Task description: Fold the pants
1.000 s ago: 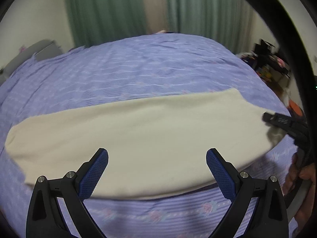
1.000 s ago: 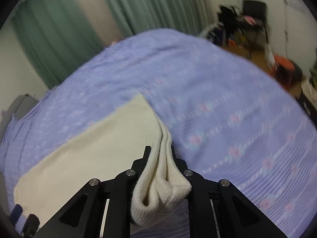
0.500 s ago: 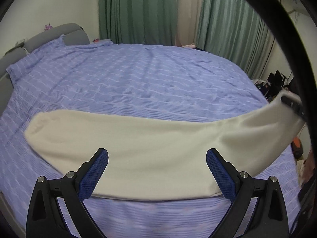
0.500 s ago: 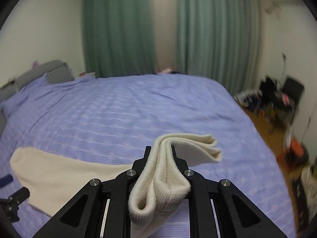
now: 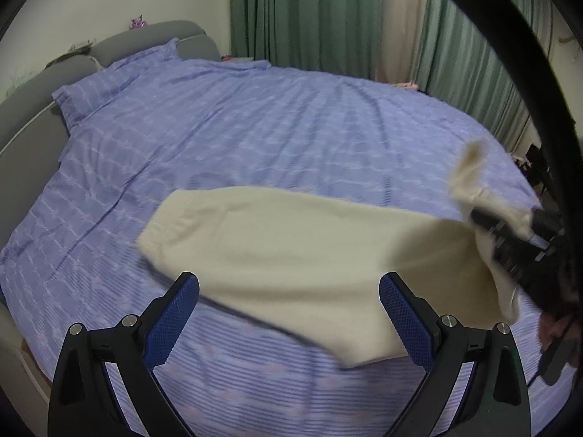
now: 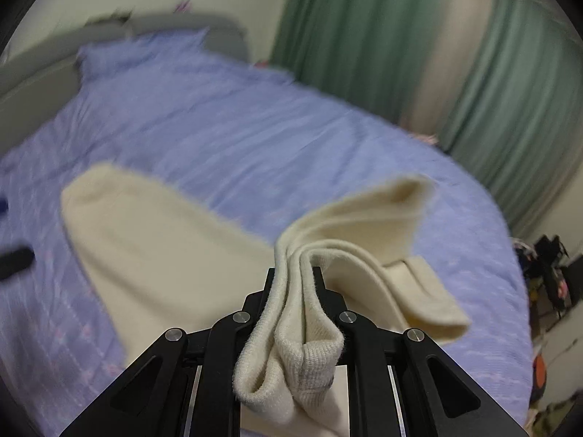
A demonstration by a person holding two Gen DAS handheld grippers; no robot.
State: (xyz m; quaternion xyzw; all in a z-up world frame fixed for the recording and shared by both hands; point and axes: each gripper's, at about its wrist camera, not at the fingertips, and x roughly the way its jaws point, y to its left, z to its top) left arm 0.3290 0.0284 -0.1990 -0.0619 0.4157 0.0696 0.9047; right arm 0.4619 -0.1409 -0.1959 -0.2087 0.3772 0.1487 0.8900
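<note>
Cream knit pants [image 5: 309,255], already doubled leg on leg, lie across the near half of a bed [image 5: 255,138] covered in a lilac striped sheet, their long axis running from the far end at the left toward the near right edge of the bed. The right gripper [image 6: 297,284] is clenched on the bunched ribbed end of the pants, which is raised clear of the sheet, with several layers of hem pinched between its black fingers [image 6: 269,284] and a loose flap hanging off to the right. The left gripper [image 5: 289,313] is released, its blue-padded jaws standing wide apart with nothing between them, hovering above the near edge of the bed with the middle of the pants beyond its tips. The step in hand appears to be carrying the held end over to the far end so as to halve the length. To do it well, the raised end should travel in a low arc along the garment's own axis, so the upper layer lays down flat rather than dragging the lower one. The loose flap should be kept from tucking under. The idle gripper could usefully press the cloth at the intended crease. The grip should be let go only once the hems sit square on the far end.
</note>
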